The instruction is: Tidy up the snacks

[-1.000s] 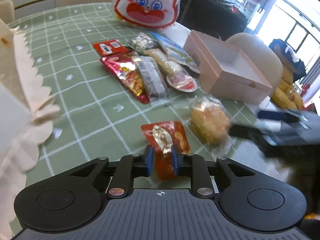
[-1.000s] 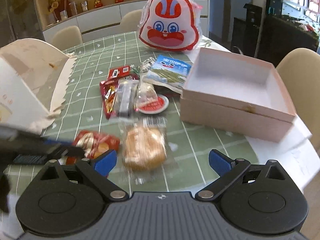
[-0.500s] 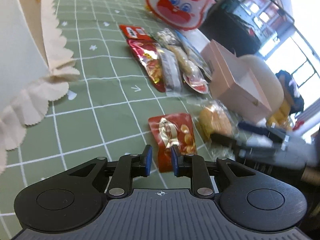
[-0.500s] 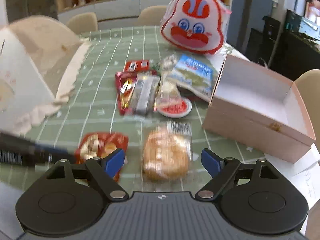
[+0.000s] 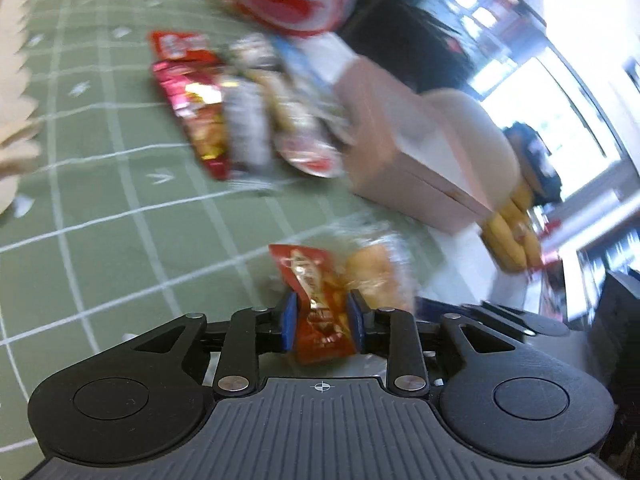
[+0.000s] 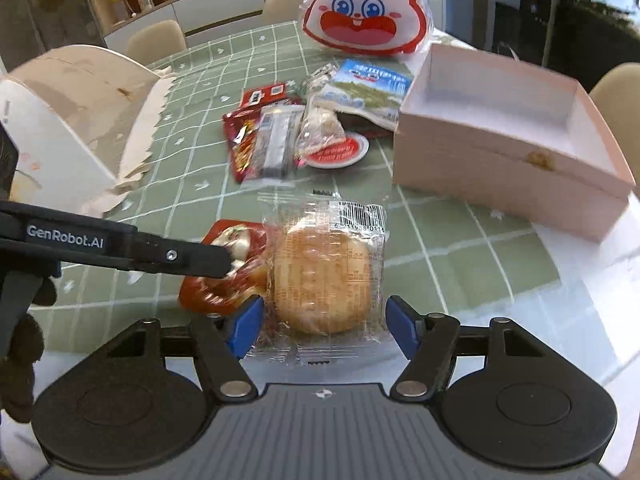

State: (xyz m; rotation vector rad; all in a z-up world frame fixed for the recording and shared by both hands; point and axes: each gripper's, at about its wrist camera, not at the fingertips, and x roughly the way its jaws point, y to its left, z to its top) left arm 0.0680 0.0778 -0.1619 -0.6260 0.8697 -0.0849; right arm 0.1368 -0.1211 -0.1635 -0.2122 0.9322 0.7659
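My left gripper (image 5: 322,322) is closed on a red snack packet (image 5: 316,300) near the table's front edge. It also shows in the right wrist view (image 6: 224,264), with the left gripper's black finger (image 6: 188,258) over it. My right gripper (image 6: 322,326) is open around a clear-wrapped round bun (image 6: 320,276), its blue pads on either side, not pressing it. The bun also shows in the left wrist view (image 5: 374,272). An open pink box (image 6: 508,140) stands to the right.
A pile of snack packets (image 6: 296,132) lies mid-table on the green checked cloth (image 6: 192,168). A rabbit-face bag (image 6: 366,8) stands behind. A white cake box with scalloped paper (image 6: 68,120) stands at left. Chairs ring the table.
My left gripper moved forward over the red packet and closed on it; its view tilted. My right gripper came closer, so the bun now lies between its open fingers.
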